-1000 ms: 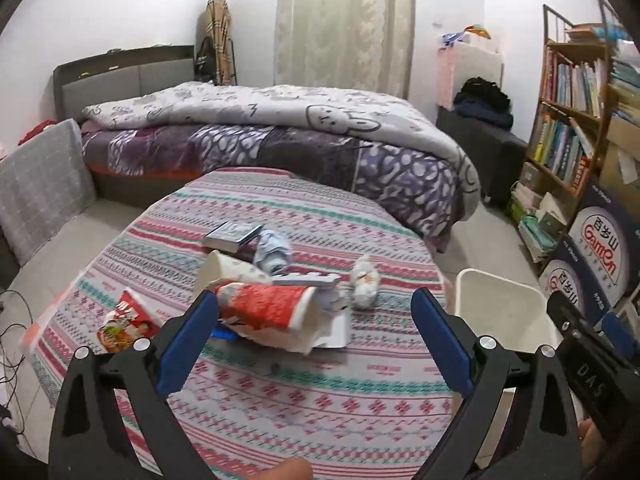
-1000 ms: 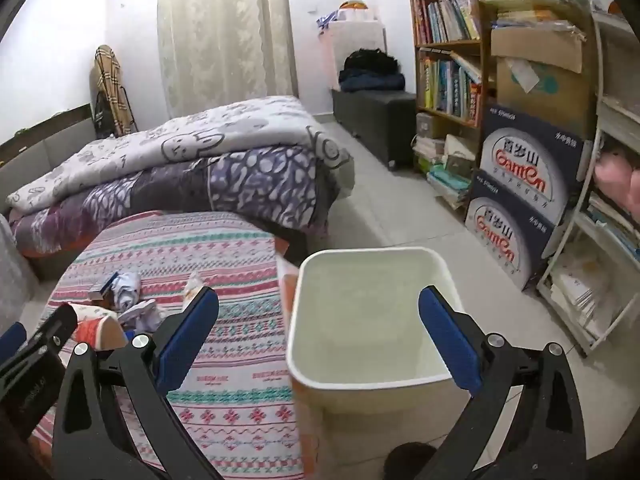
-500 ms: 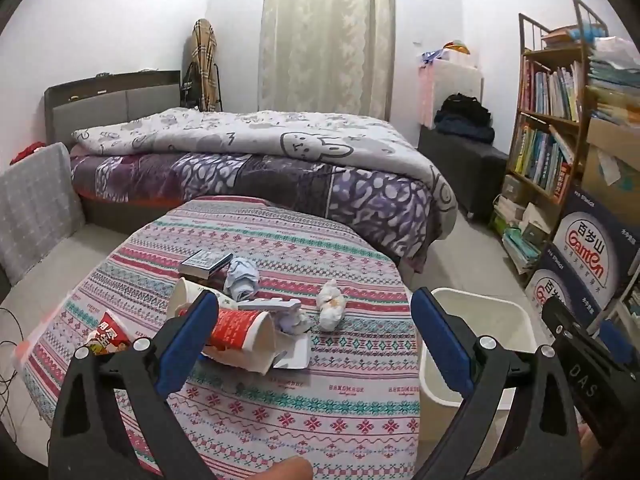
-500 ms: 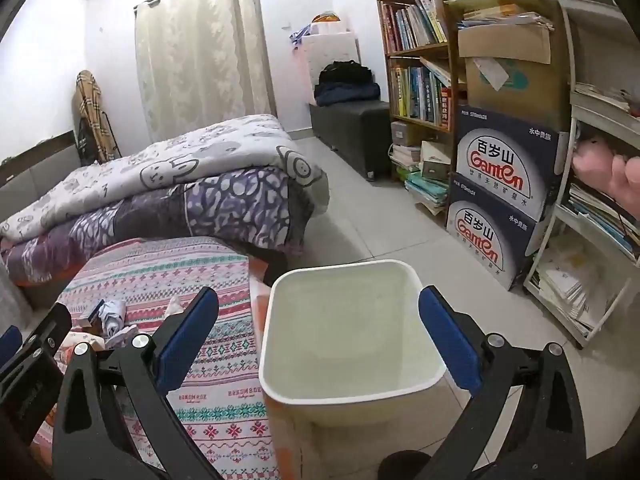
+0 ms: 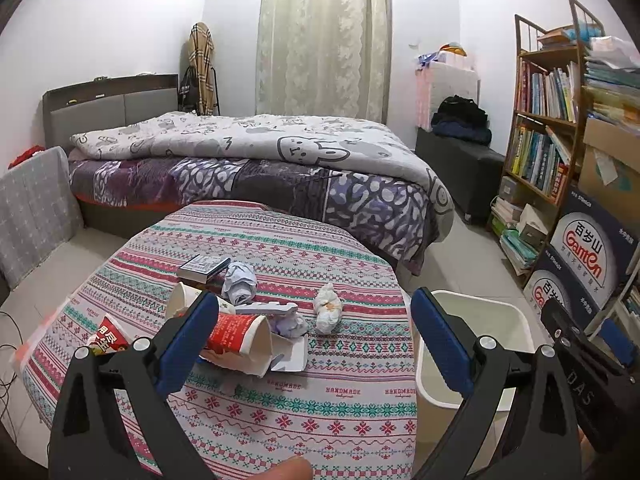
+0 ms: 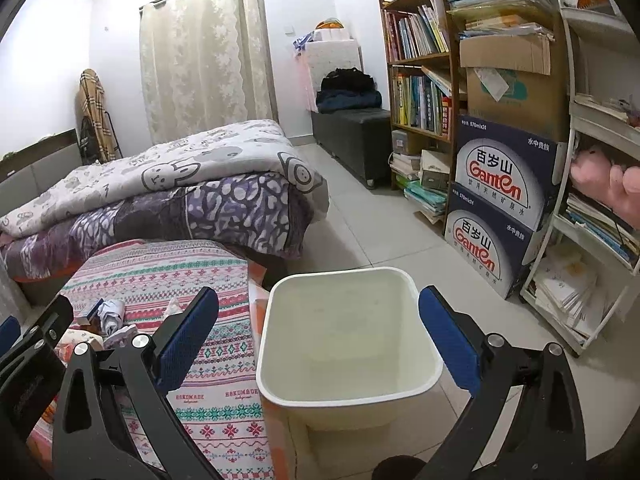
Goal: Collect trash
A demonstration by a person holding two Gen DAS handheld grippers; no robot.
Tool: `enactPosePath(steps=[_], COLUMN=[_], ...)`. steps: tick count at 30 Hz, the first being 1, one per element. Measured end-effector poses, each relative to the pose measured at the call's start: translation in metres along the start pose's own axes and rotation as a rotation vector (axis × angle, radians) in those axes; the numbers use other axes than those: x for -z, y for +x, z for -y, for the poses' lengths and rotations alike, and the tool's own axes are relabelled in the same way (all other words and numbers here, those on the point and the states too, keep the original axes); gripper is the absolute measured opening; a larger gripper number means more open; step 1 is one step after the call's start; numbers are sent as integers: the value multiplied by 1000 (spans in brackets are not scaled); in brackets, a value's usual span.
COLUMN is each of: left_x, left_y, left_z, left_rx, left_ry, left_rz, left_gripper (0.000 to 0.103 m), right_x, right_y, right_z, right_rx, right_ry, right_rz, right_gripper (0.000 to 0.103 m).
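Trash lies on a round table with a striped patterned cloth [image 5: 312, 396]: a red-and-white paper cup [image 5: 240, 336] on its side, a crumpled bluish paper ball [image 5: 240, 280], a white tissue wad [image 5: 328, 308], a red snack wrapper [image 5: 108, 340] and a small dark box [image 5: 204, 268]. My left gripper [image 5: 316, 344] hovers open above the table's near side, nothing between its fingers. A white bin [image 6: 348, 340] stands on the floor right of the table and looks empty. Above its near rim my right gripper [image 6: 320, 340] is open, holding nothing.
A bed with a grey cartoon quilt [image 5: 260, 152] lies behind the table. A bookshelf [image 6: 420, 64] and stacked blue water cartons [image 6: 500, 200] line the right wall. A white rack with papers [image 6: 592, 264] stands at the far right. Tiled floor [image 6: 372, 232] lies between bed and shelves.
Both grippers have pulled back and risen; the table trash and the bin look smaller and farther. Both stay open. Nothing on the table has moved.
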State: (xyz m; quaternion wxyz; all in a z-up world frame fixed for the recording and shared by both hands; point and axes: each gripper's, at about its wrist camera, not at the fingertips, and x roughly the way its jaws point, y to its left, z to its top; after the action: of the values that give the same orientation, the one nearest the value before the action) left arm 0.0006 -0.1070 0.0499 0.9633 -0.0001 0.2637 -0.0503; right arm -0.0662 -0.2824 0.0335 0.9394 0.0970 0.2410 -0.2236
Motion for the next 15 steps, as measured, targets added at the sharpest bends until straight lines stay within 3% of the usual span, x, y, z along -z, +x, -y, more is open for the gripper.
enactPosePath(steps=[15], left_x=[9], left_y=[-9], left_z=[-13], left_rx=[14], left_ry=[1], left_rz=[1], left_gripper=[94], right_x=[2], right_y=[-3], right_z=[-7], right_rx=[-2], right_ry=[-19], right_rz=[2], right_gripper=[96])
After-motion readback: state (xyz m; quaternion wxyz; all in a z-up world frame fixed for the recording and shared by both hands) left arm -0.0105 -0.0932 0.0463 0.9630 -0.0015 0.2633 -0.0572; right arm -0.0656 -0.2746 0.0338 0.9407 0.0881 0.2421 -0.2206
